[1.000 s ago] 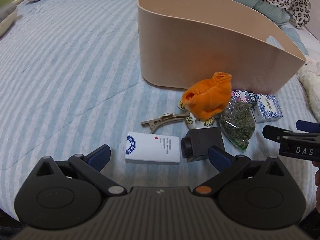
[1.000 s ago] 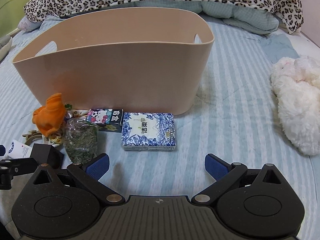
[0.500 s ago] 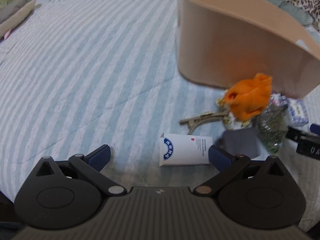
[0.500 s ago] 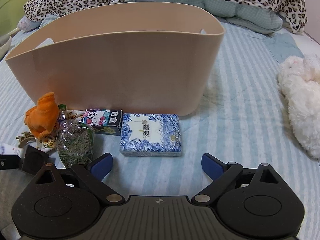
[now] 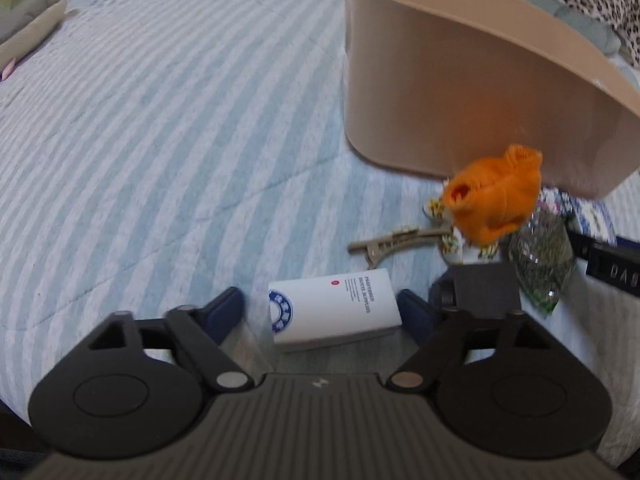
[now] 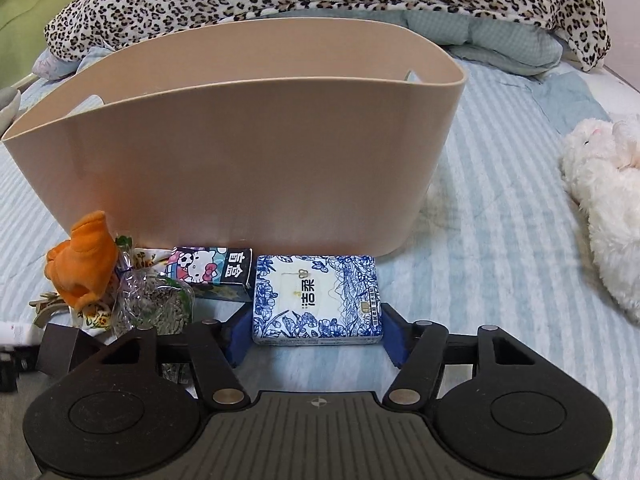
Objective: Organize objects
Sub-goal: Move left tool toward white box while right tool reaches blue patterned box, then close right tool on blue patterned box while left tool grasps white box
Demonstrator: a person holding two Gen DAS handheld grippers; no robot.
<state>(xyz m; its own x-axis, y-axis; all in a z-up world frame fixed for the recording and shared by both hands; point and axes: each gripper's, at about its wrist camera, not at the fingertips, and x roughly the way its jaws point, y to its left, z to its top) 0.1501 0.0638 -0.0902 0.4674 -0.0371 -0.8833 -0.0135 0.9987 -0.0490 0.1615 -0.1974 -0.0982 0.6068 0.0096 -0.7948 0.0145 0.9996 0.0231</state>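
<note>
Two grippers stand with jaws apart in front of the beige tub: right gripper straddles the blue-patterned tissue pack, left gripper brackets the white box; each should centre, close squarely, then lift clear of the tub's rim.

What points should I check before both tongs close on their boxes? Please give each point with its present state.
1. Left tongs open around white box: ok.
2. Right tongs open around blue floral tissue pack: ok.
3. Pads touching the pack: cannot tell.
4. Dark block clear of left tongs: not ok, it sits beside one finger.
5. Beige bin open on top: ok.
</note>
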